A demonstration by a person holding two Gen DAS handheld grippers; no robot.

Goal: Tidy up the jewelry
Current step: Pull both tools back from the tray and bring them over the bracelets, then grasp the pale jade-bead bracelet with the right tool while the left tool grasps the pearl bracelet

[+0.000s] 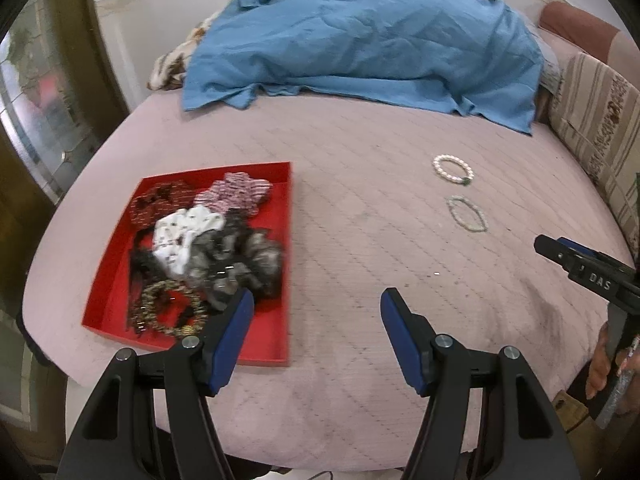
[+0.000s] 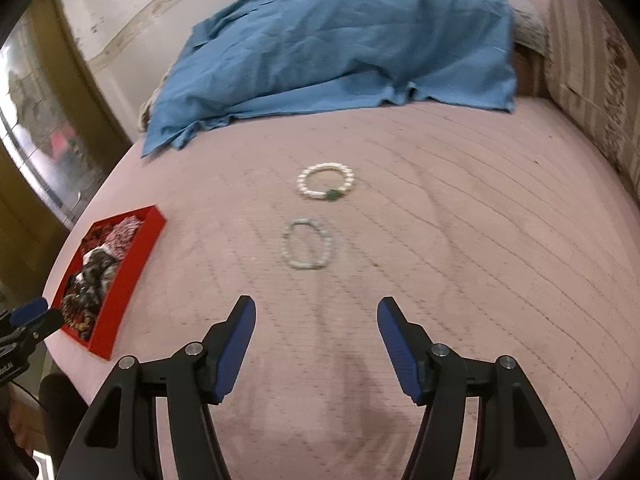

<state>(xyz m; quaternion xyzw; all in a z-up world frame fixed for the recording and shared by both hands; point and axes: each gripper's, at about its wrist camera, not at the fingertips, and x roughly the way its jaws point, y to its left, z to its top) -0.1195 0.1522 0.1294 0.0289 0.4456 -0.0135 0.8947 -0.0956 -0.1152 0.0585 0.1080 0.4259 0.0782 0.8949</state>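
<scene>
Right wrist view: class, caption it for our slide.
Open right gripper over a pink bedspread, facing two bead bracelets, red tray aside.

Both cams ride on the handheld grippers, looking forward and down along their own blue-padded fingers at a pink quilted bed cover (image 1: 360, 208). Left view sits close over the shallow red cardboard tray (image 1: 120, 248). Right view sits further right, facing two beaded bracelets, the white pearl bracelet (image 2: 326, 181) and the pale grey bead bracelet (image 2: 307, 244). They share the tray, the bracelets and a rumpled blue cloth (image 2: 328, 40) at the far end.
</scene>
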